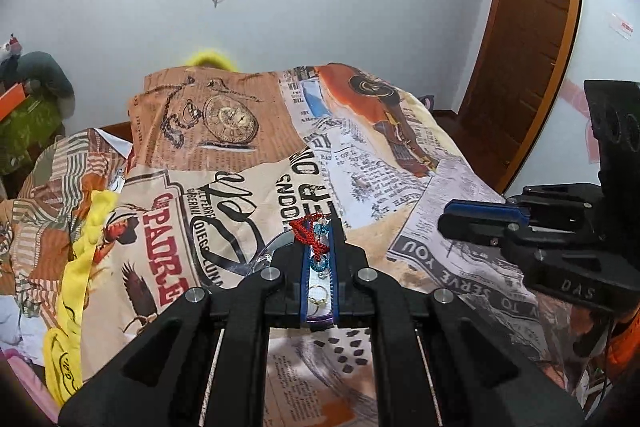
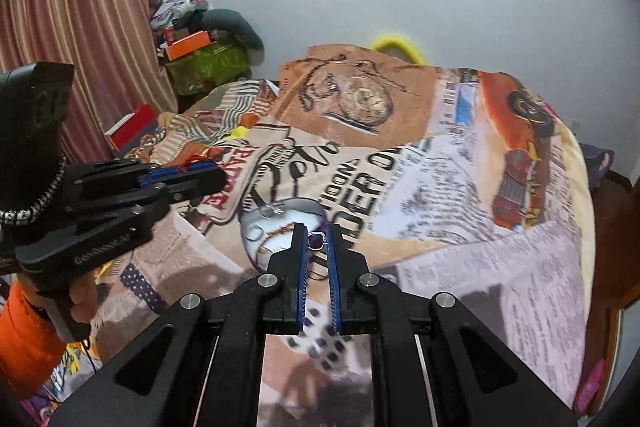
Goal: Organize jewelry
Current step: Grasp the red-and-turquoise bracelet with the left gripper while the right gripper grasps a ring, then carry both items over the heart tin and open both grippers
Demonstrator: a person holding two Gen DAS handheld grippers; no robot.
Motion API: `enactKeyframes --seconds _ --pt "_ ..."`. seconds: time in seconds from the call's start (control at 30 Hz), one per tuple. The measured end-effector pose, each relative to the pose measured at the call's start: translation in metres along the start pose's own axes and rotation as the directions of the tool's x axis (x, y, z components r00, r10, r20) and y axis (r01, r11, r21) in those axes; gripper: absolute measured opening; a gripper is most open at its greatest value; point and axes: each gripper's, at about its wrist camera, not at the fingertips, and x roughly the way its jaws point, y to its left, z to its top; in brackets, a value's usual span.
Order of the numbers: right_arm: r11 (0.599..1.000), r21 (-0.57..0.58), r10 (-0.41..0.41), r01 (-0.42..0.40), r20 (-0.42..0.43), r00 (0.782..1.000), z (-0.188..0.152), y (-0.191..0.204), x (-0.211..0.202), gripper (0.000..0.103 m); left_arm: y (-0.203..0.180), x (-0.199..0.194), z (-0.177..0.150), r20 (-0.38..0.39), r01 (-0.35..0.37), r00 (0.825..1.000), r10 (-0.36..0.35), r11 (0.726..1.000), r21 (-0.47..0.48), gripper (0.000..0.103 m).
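Beads on red cord [image 1: 311, 235] sit pinched in my left claw [image 1: 319, 259] above the bed [image 1: 440, 163]; light, limp, snag-prone, best gripped by the cord. My right claw [image 2: 318, 247] is closed, perhaps on a small purple piece [image 2: 317, 240].

Printed bedspread [image 1: 400, 163]: "PADRE", "TO SERVE YOU" upside down. Right gripper [image 1: 452, 223] body: "DAS".
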Motion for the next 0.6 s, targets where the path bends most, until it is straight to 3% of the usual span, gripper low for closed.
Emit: enactKeyframes --seconds 0.6 --pt "0.999 0.002 0.035 -0.035 -0.123 0.992 0.0 0.01 0.068 0.008 0.031 0.063 -0.028 -0.15 0.07 0.986 -0.077 0.996 -0.049 0.007"
